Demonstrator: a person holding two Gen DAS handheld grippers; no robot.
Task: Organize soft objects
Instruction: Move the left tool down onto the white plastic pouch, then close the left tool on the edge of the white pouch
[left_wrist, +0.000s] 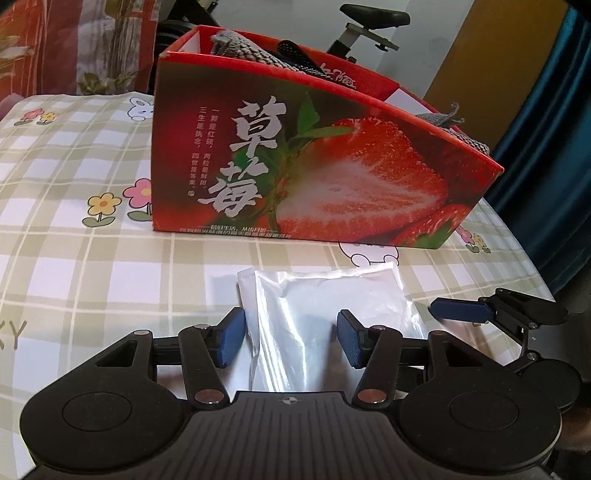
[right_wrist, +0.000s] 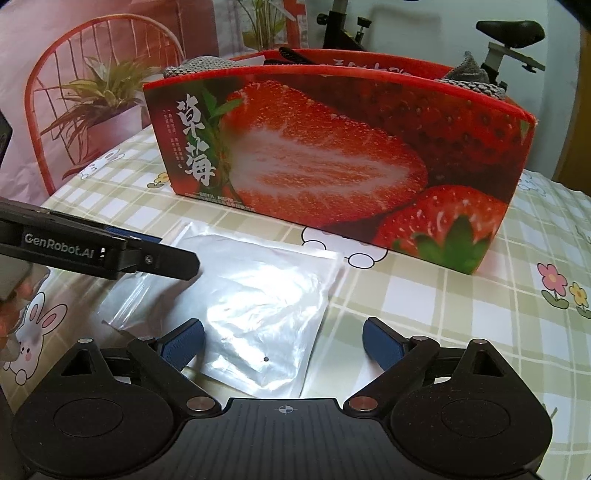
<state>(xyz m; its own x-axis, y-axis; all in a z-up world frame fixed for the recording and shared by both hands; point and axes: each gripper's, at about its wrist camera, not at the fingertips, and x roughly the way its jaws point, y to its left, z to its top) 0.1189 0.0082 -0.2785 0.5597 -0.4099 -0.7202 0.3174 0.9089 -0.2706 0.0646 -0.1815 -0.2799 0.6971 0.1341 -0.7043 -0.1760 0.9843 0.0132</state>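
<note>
Left wrist view. Nearest: the left gripper (left_wrist: 291, 341), black linkage arms ending in blue ribbed pads (left_wrist: 231, 338), jaws half apart. Between them lies the near edge of a flat, translucent silvery plastic pouch (left_wrist: 328, 314), crinkled and glossy, resting on the checked green-and-white oilcloth table cover (left_wrist: 92, 266) printed with flowers and rabbits. The pads straddle the pouch's left portion; neither visibly presses it, so nothing is held. One blue pad of the right gripper (left_wrist: 460, 310) pokes in from the right, just beside the pouch's far corner. Beyond stands the red cardboard box printed with a cut strawberry (left_wrist: 325, 177), open-topped, with grey knitted fabric (left_wrist: 240, 48) already draped inside.

Right wrist view. Nearest: the right gripper (right_wrist: 282, 345), jaws spread wide, framing the pouch's (right_wrist: 258, 299) near right corner without touching it. The left gripper's (right_wrist: 110, 251) black arm crosses in from the left, over the pouch's far left edge. Box (right_wrist: 332, 155) directly behind the pouch, close but apart. A red wire chair (right_wrist: 48, 92) sits past the table.

Judgement: the step in hand is picking up the pouch, bound for the box. The film is thin, slippery and lies flat, so the next move likely calls for pinching an edge or a raised wrinkle low against the cover, then lifting over the box's tall wall.
</note>
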